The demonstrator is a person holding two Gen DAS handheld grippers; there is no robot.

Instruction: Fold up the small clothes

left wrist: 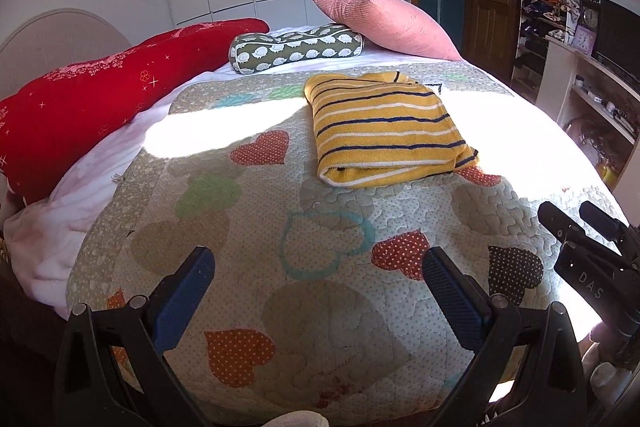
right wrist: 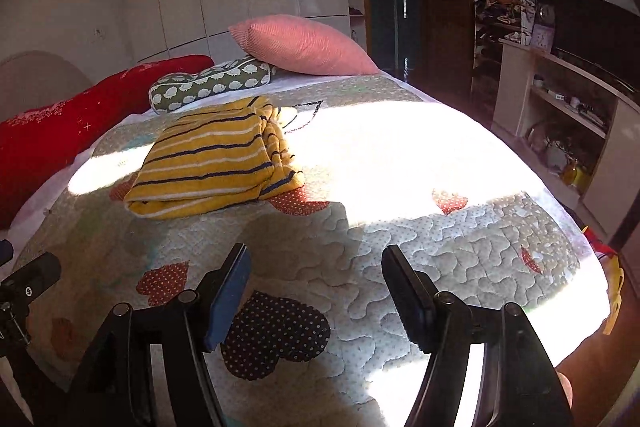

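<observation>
Ahead of both grippers, a folded yellow striped top [left wrist: 386, 129] lies on a heart-patterned quilt [left wrist: 320, 291] covering a bed. Its long axis runs away from the cameras toward the pillows, with the rolled fold edge nearest and the stripes crossing it sideways. Loose layers bunch along its right side, and bright sunlight washes out the quilt there. The left gripper [left wrist: 318, 293] and right gripper [right wrist: 316, 293] hover apart from the top, jaws released and empty. A pink pillow [left wrist: 384, 23] sits beyond.
</observation>
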